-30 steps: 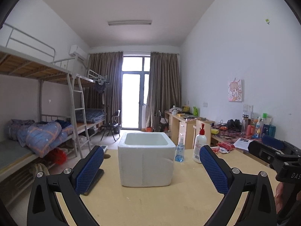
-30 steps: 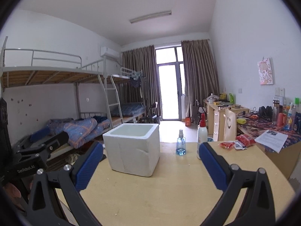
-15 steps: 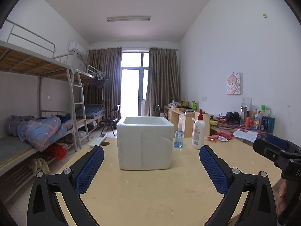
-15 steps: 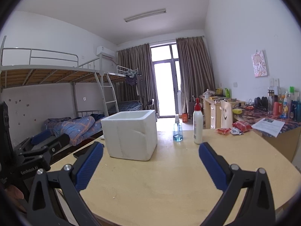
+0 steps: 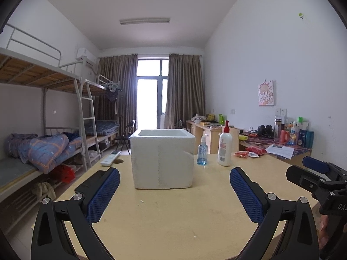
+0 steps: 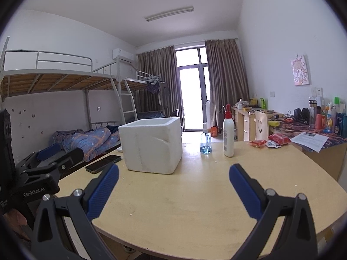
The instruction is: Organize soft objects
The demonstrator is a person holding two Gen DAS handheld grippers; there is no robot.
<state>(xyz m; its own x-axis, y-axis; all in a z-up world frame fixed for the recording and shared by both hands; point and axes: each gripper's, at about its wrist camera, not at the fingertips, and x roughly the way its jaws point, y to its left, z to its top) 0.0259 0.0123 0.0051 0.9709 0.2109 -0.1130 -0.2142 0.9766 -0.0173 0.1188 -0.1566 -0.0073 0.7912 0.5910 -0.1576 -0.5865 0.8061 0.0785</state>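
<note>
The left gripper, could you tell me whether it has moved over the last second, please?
Yes. The left gripper has dropped lower: against the foam box, a second ago its camera saw down into the box's opening; now it sees almost only the rim.

White foam box (image 5: 163, 159), open-topped, upright on the wooden table (image 5: 173, 216), dented on one side.

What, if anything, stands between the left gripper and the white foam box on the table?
Nothing visible does. The left gripper is open, its jaws wide apart, facing the foam box across bare table. The spray bottle and lotion bottle stand off to the box's right.
</note>
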